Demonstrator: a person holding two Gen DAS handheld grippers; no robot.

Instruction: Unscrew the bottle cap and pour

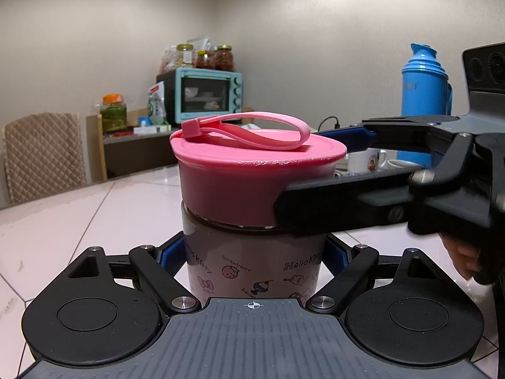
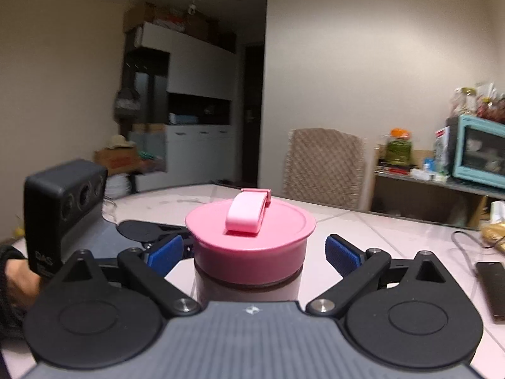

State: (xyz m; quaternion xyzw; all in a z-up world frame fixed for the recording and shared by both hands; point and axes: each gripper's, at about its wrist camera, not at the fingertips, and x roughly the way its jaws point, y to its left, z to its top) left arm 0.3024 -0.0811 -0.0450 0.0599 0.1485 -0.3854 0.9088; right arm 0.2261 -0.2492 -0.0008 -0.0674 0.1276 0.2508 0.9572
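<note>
A bottle (image 1: 252, 268) with a printed, translucent body stands on the white tiled table (image 1: 79, 221). A wide pink cap (image 1: 240, 183) with a loop strap (image 1: 252, 129) sits on its top. My left gripper (image 1: 252, 252) is shut on the bottle's body, a blue pad pressed to each side. My right gripper (image 2: 254, 252) reaches in at cap height and stands open; the pink cap (image 2: 249, 246) is between its blue pads (image 2: 342, 252), with a gap on both sides. In the left wrist view the right gripper (image 1: 328, 167) comes from the right, one finger on each side of the cap.
A blue thermos (image 1: 424, 94) and a white mug (image 1: 366, 161) stand behind the right gripper. A teal toaster oven (image 1: 205, 94) with jars sits on a shelf behind, a padded chair (image 1: 44, 154) at the left. A dark flat device (image 2: 492, 290) lies on the table.
</note>
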